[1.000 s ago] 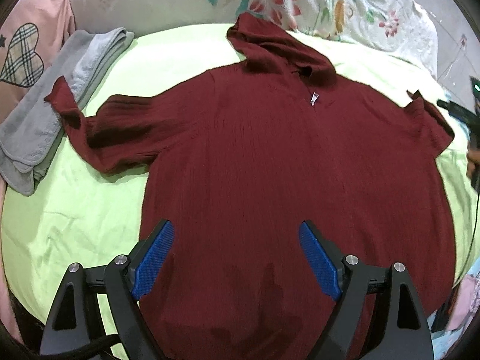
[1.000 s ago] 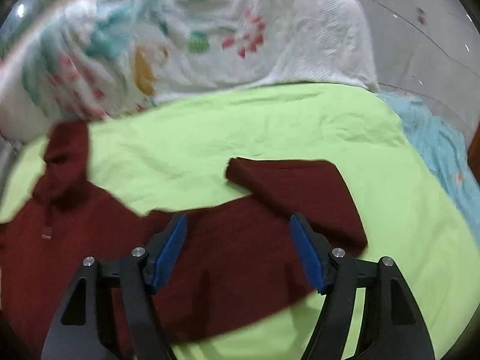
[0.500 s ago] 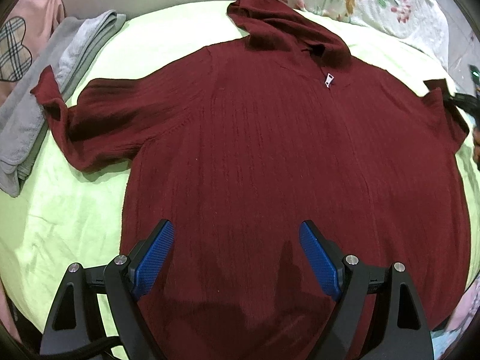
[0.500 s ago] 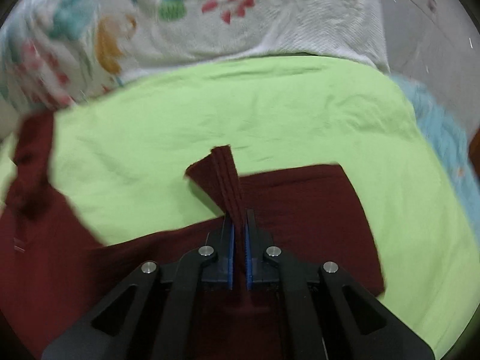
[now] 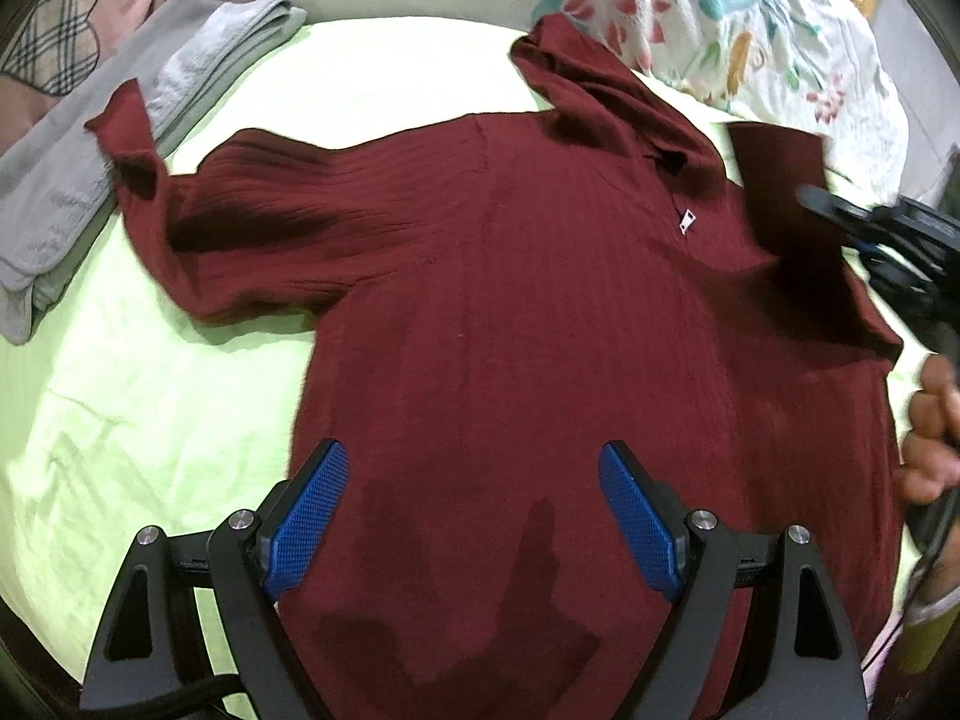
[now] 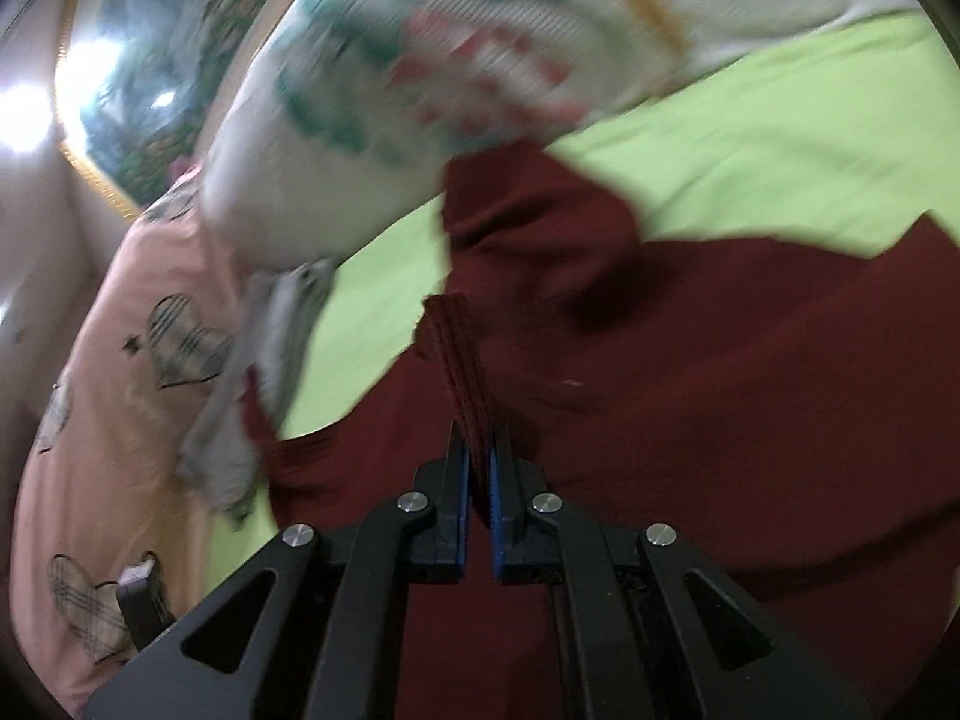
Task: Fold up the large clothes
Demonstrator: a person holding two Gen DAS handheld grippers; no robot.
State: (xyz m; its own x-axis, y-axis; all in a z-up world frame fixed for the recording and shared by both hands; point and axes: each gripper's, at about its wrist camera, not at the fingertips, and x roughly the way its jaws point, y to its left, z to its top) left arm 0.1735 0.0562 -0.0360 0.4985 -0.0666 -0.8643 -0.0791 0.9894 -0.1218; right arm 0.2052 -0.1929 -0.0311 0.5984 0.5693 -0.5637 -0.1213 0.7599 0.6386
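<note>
My right gripper [image 6: 477, 474] angles downward, fingers pinched tight on the maroon sweater's sleeve cuff [image 6: 456, 354]. My left gripper [image 5: 474, 516] hovers wide open, empty, over the sweater [image 5: 540, 330] spread on the bed [image 5: 150, 408].

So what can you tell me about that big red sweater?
The sweater is dark red ribbed knit with a hood and a small zipper pull. It lies spread flat on the green sheet. The right gripper pinches one sleeve cuff; the other sleeve reaches onto folded grey clothes.
</note>
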